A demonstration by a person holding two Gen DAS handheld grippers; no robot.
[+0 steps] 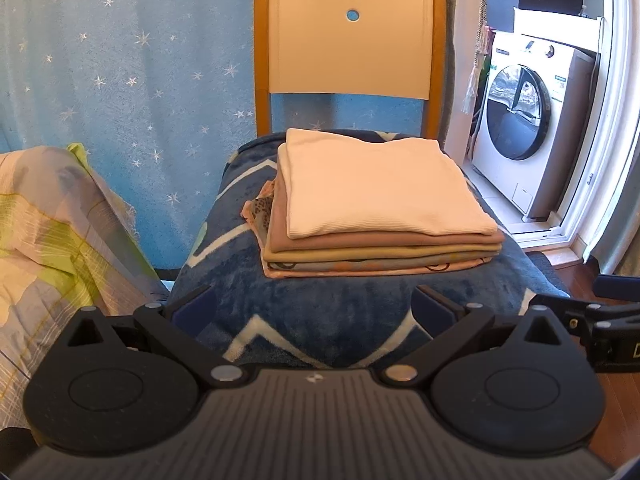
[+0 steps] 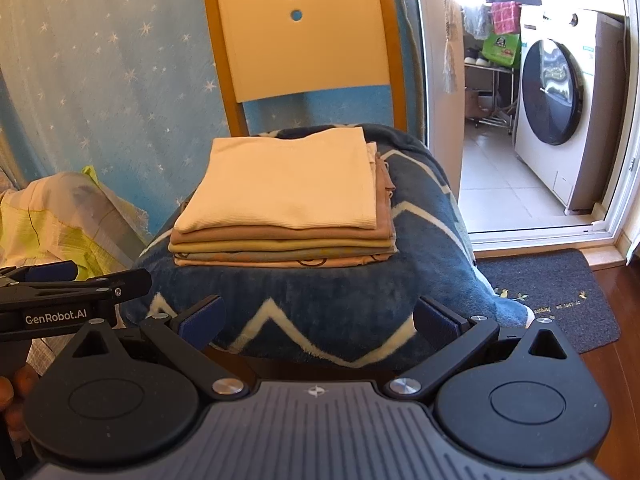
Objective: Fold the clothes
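A stack of folded clothes (image 1: 380, 216) is seen on the blanket-covered seat of a chair (image 1: 348, 40), at twelve o'clock from both grippers. The stack is topped by a cream ribbed garment (image 2: 284, 184), laid flat with squared edges; beneath it a brown piece, a yellowish piece and a patterned peach piece are layered, their front folds roughly aligned. At the stack's nine o'clock side in the left wrist view, a little of the patterned fabric is left sticking out.

The left gripper (image 1: 312, 304) is held clear of the stack, its fingers spread wide and nothing gripped between them. The right gripper (image 2: 318, 314) is likewise held back from the chair, its fingers parted and empty. Neither is touching the clothes or the blue blanket (image 2: 320, 292).

The folding of these four pieces is judged to be finished, and the pile appears settled. At nine o'clock, on what seems to be a bed, a crumpled green-and-grey checked cloth (image 1: 52, 216) is seen; whether it is a garment awaiting folding or bedding cannot be told. If it is clothing, one item remains to be folded; otherwise the task is judged essentially complete. A washing machine (image 2: 560, 96) is visible through the doorway at two o'clock.
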